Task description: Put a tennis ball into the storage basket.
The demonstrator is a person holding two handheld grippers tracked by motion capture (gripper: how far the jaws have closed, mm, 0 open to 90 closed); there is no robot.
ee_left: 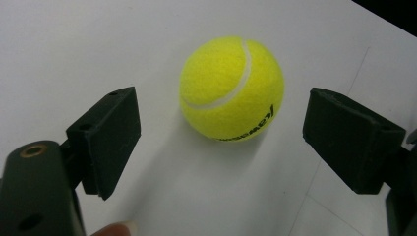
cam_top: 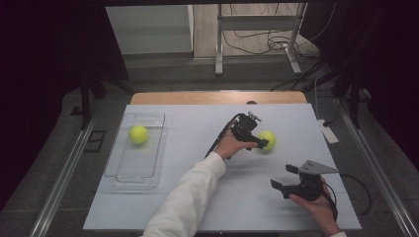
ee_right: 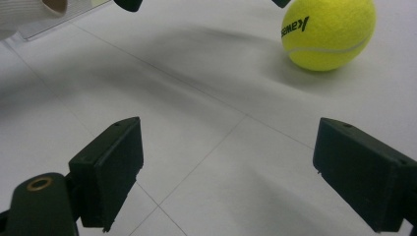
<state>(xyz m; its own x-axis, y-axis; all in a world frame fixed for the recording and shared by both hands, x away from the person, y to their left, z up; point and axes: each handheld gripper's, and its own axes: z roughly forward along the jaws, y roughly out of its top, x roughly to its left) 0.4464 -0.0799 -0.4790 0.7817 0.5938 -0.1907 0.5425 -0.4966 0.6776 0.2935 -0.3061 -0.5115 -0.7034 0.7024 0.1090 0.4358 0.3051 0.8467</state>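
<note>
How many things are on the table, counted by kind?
Tennis balls: 2, one in the tray, one by the left gripper
Clear tray: 1
Total: 3

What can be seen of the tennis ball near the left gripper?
The tennis ball is bright yellow-green and fuzzy like felt, with a curved white seam and black lettering low on one side. It looks whole and round and rests on the white table, right of centre, casting a soft shadow. The left gripper stands open before it, a black jaw to either side, neither touching it. Only the table touches the ball.
</note>
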